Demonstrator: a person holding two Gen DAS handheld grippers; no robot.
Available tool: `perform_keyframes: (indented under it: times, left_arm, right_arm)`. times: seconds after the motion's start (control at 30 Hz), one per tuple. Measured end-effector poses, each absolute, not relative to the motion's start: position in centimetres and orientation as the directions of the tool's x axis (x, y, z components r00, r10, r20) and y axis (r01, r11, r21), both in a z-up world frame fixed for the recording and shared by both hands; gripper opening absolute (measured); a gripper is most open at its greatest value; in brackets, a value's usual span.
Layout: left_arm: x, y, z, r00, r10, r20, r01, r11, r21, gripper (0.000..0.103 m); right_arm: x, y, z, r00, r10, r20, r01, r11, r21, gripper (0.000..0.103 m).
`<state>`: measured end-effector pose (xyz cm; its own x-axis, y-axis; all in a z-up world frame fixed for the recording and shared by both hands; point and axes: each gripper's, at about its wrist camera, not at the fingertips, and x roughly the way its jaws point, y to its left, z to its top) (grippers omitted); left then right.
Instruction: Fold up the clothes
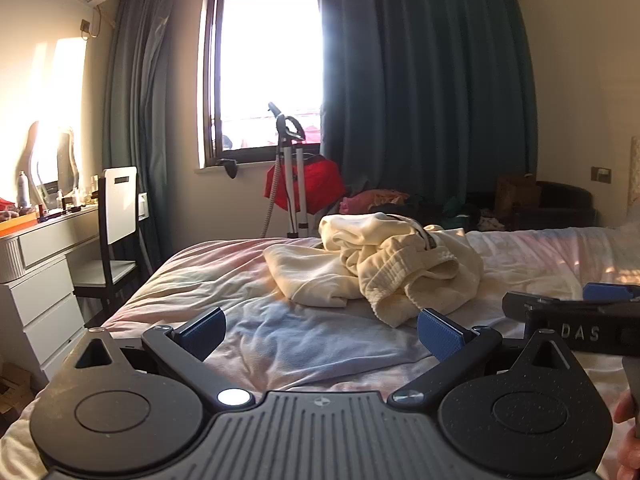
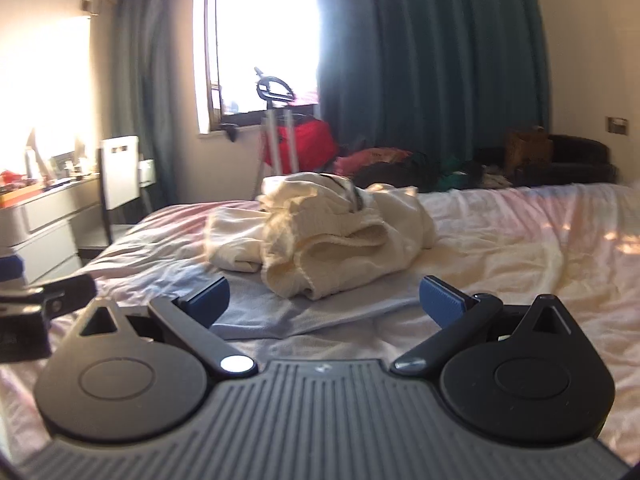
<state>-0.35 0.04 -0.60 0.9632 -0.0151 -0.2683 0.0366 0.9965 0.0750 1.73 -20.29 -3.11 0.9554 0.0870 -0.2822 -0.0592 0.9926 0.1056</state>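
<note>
A crumpled cream garment (image 1: 384, 264) lies in a heap in the middle of the bed (image 1: 224, 272). It also shows in the right wrist view (image 2: 320, 232). My left gripper (image 1: 320, 330) is open and empty, a short way in front of the heap above the sheet. My right gripper (image 2: 324, 300) is open and empty, just short of the heap's near edge. The right gripper also shows at the right edge of the left wrist view (image 1: 576, 312). The left gripper shows at the left edge of the right wrist view (image 2: 40, 300).
The bed (image 2: 520, 248) has a rumpled pale pink and blue sheet. A white dresser (image 1: 44, 264) and a chair (image 1: 112, 232) stand to the left. A garment steamer (image 1: 292, 168), a red cloth and piled clothes stand beyond the bed under the window with dark curtains.
</note>
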Motion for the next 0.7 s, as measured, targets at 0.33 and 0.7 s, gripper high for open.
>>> perform_keyframes:
  times: [0.33,0.7]
  left_arm:
    - [3.5,-2.0,-3.2,0.949,-0.078,-0.305,0.128,0.981,0.149,0.103]
    - [19.4,-7.8,-6.5,0.94,-0.004,-0.34,0.15,0.903,0.403,0.103]
  right_arm:
    - [4.7,-24.4,2.3,0.967,0.082,-0.243,0.002,0.945,0.328,0.103]
    - [8.9,-30.5,-1.3,0.961,0.021,-0.274,0.097,0.907,0.411,0.103]
